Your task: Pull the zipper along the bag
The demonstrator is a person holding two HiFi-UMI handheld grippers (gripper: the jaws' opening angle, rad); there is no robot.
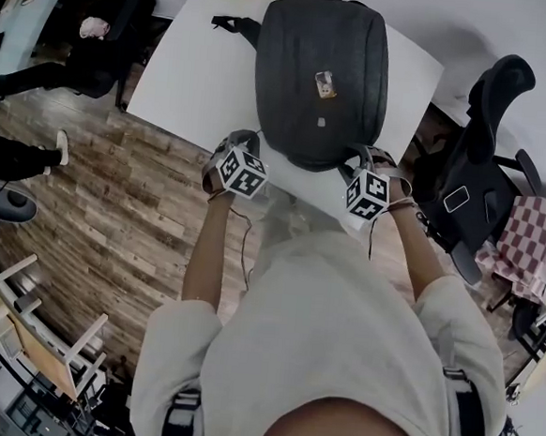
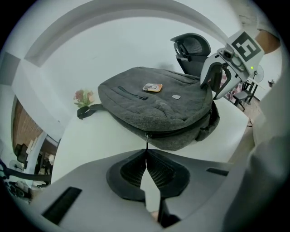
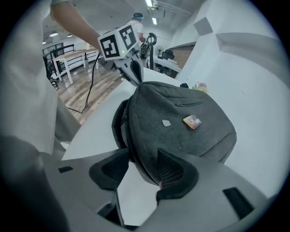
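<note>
The left gripper [image 2: 146, 157] is closed, and the zipper pull [image 2: 146, 141] is pinched between its two dark pads, right at the near edge of the bag [image 2: 156, 102]. The pull is seen hanging from the zipper line that runs along the bag's side, so the bag lies directly ahead of this gripper and is joined to it only through the pull.

The right gripper [image 3: 143, 158] is held with its jaws spread wide. The rounded near corner of the bag is set between them, but nothing is clamped.

In the head view, the left gripper is found at the bag's near left edge and the right gripper at its near right edge, both tilted down toward it. The grey bag is laid flat on a white table [image 1: 185, 74]. A small orange tag [image 1: 326, 85] is fixed on its upper face and a strap [image 1: 234, 24] trails off its far left. A black office chair [image 1: 486, 144] is parked at the table's right side in that view, and a wooden floor [image 1: 114, 200] is seen to the left.
</note>
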